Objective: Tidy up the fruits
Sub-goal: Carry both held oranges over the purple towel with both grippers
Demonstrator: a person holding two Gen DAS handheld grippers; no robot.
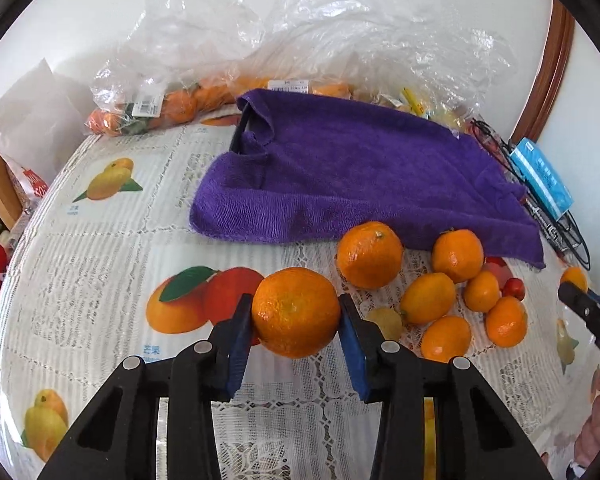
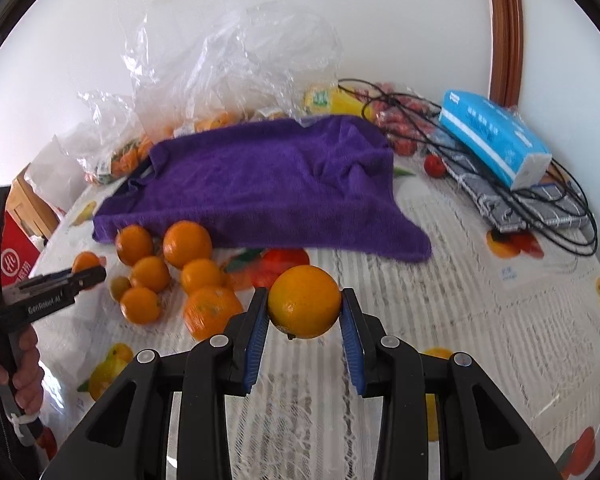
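Now both claws pinching fruit above the fruit-print tablecloth [image 1: 100,248], left gripper [image 1: 296,314] on a mandarin [image 1: 296,312], right gripper [image 2: 304,304] on an orange [image 2: 304,302]: round, glossy skins, liable to squirt free onto the loose citrus pile [image 1: 451,288].

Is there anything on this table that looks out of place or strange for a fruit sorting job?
Yes. A purple towel lies rumpled over something dark, one edge reaching the loose oranges. A tangle of black cables and a blue tissue pack sit among the fruit. Nothing looks spilled or damaged.
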